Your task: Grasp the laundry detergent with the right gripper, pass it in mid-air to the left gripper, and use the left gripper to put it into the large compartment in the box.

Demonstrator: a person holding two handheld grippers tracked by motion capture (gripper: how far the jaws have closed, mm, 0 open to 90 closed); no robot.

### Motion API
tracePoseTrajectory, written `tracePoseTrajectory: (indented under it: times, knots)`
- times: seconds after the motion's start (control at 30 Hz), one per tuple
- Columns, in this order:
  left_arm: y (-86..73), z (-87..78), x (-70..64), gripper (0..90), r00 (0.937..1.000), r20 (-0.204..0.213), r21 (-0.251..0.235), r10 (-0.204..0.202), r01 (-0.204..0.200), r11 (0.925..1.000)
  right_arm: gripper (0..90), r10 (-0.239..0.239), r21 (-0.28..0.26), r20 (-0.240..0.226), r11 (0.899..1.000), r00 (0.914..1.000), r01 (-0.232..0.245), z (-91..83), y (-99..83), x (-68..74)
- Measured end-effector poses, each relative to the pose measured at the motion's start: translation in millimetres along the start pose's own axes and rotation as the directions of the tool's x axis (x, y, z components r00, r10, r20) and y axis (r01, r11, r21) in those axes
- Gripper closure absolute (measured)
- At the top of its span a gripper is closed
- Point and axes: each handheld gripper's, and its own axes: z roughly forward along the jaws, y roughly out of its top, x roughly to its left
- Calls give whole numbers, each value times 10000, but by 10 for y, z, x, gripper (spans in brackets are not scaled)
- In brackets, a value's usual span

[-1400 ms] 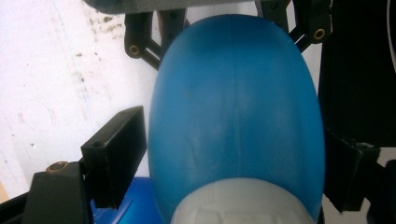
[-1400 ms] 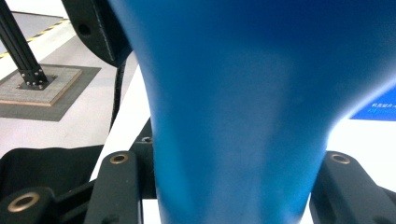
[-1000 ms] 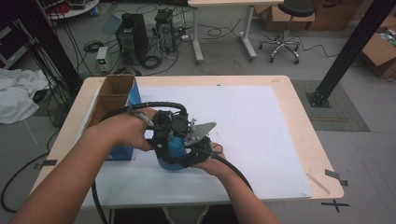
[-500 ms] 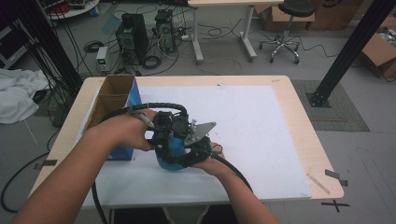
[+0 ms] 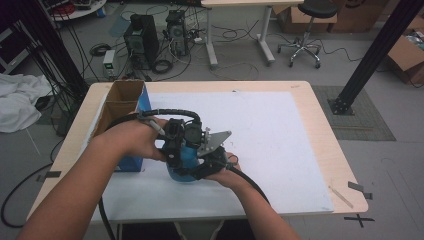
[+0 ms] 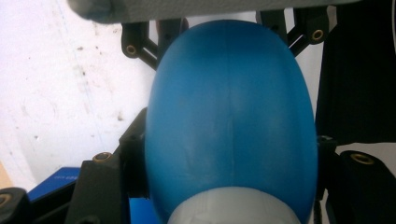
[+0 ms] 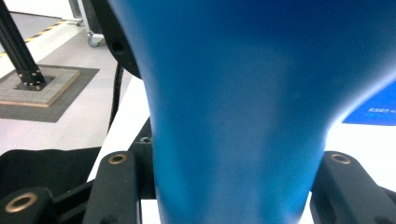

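Observation:
A smooth blue bottle [image 5: 183,161] with a pale end is held just above the white sheet, near the table's front left. My left gripper [image 5: 172,146] comes at it from the left and is shut on it. In the left gripper view the rounded blue body [image 6: 229,116] sits tight between the black jaws. My right gripper [image 5: 209,156] grips the same bottle from the right. In the right gripper view its narrowing body [image 7: 233,93] is pinched between the two jaws. The two grippers hide most of the bottle in the high view.
An open cardboard box [image 5: 122,100] with a blue side stands at the table's left edge, just beside my left hand. A white sheet [image 5: 280,130] covers most of the wooden table [image 5: 332,150]. Computers, cables and a chair are on the floor beyond.

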Motion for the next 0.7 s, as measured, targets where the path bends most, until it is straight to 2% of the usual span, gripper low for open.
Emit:
tracePoseTrajectory:
  times: [0.2,0.3,0.47,0.7]
  knots:
    - [31,-52,37,388,10000,-34,-12,-81,81,10000,434,172,-135,123,9998,9998,-171,-61,15,-8]
    - [39,-67,67,388,9998,-72,163,-181,182,9997,375,314,-435,137,9986,9994,-307,-123,23,-24]
    - [17,-82,125,387,9988,15,307,-487,486,9983,332,275,-346,326,9991,9991,-263,-204,34,-40]
    - [-11,-149,157,386,9953,217,302,-948,941,9951,235,417,253,359,9988,9985,-426,-292,64,-78]
